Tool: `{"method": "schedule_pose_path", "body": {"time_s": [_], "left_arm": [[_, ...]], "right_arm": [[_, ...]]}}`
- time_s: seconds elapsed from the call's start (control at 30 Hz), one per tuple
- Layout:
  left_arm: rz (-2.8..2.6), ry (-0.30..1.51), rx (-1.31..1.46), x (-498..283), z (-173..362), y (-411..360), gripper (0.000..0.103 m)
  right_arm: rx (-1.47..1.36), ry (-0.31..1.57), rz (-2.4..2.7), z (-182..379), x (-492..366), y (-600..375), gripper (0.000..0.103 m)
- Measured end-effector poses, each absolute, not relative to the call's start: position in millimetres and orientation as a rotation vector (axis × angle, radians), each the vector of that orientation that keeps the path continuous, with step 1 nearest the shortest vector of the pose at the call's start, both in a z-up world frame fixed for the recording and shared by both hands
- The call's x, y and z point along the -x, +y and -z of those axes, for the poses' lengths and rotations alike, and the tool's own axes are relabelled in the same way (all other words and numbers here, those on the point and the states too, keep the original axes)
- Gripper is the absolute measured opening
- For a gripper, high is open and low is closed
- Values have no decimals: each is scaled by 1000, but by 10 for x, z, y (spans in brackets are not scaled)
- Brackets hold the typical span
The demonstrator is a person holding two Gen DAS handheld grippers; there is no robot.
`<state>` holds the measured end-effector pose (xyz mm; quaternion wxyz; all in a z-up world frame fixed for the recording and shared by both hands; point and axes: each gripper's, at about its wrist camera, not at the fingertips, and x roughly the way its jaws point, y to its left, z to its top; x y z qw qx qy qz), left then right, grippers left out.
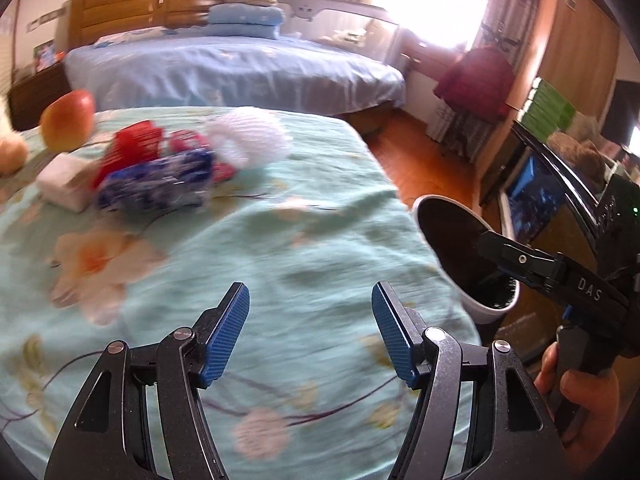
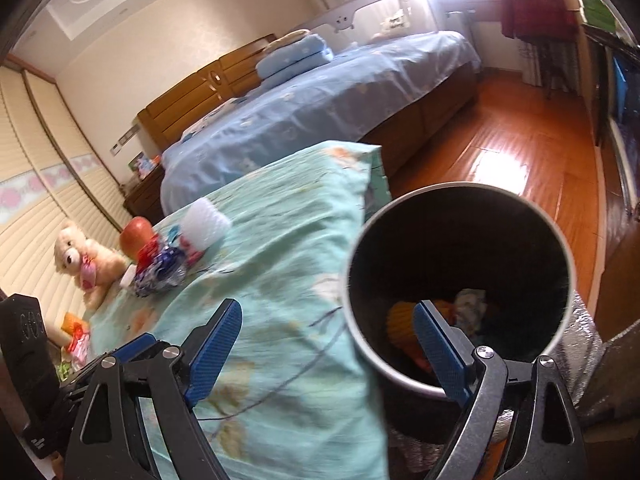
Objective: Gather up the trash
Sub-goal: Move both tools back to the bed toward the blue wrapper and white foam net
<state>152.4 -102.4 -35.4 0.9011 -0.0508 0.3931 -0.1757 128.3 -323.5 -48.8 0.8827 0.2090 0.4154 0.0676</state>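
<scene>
A pile of trash lies on the green floral cloth point(image 1: 280, 240): a blue crumpled wrapper point(image 1: 156, 186), a red wrapper point(image 1: 128, 150), a white foam net point(image 1: 252, 136) and a white tissue pack point(image 1: 64, 182). The pile also shows in the right wrist view point(image 2: 164, 268). My left gripper point(image 1: 310, 336) is open and empty, well short of the pile. A white bin point(image 1: 456, 248) with a dark inside stands at the cloth's right edge. My right gripper point(image 2: 328, 344) is open and empty, just over the bin's rim point(image 2: 560, 240). Orange and pale scraps point(image 2: 400, 320) lie inside the bin.
An apple point(image 1: 68, 120) sits behind the pile. A teddy bear point(image 2: 80, 260) lies at the far left. A blue bed point(image 1: 240, 72) stands behind, with wooden floor point(image 2: 500, 140) to the right. A dark cabinet point(image 1: 540, 200) stands beside the bin.
</scene>
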Motion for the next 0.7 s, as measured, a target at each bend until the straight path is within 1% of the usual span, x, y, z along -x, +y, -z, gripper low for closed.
{"method": "schedule_pose_path", "body": {"time_s": [0.7], "left_arm": [[180,812,188,-1565,465,50,65]], "right_arm": [[-369,921,-266,568,-1521,-2405,89]]}}
